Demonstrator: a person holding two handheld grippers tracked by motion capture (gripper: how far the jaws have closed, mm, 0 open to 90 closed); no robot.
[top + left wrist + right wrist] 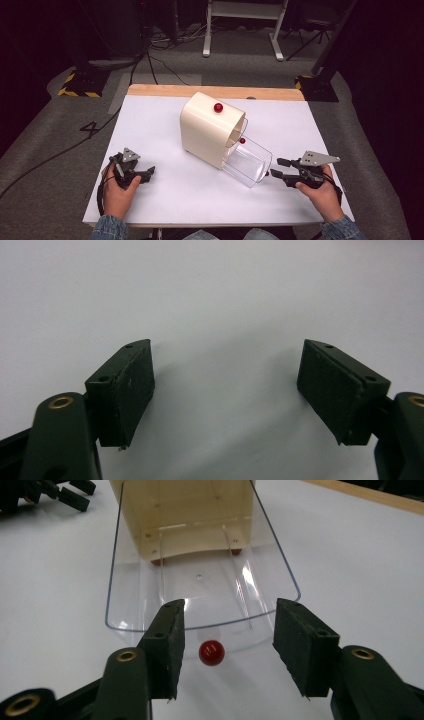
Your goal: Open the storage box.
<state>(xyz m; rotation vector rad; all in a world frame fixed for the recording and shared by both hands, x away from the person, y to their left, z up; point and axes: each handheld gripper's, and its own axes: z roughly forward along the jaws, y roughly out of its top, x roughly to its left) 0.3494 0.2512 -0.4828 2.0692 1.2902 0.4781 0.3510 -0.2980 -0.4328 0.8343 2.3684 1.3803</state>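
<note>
A large dark "4" (90, 128) is marked on the grey floor, beyond and to the left of the left gripper's fingers (148, 173).

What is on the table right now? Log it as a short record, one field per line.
surface: white table
main object: cream housing with a red knob on top
drawer: clear plastic drawer, pulled partway out of the housing toward the person
drawer knob: red knob on the drawer front, between the right gripper's jaws, not touched by either pad
right gripper: open, pointing at the drawer front
left gripper: open, over bare table, nothing between the jaws
</note>
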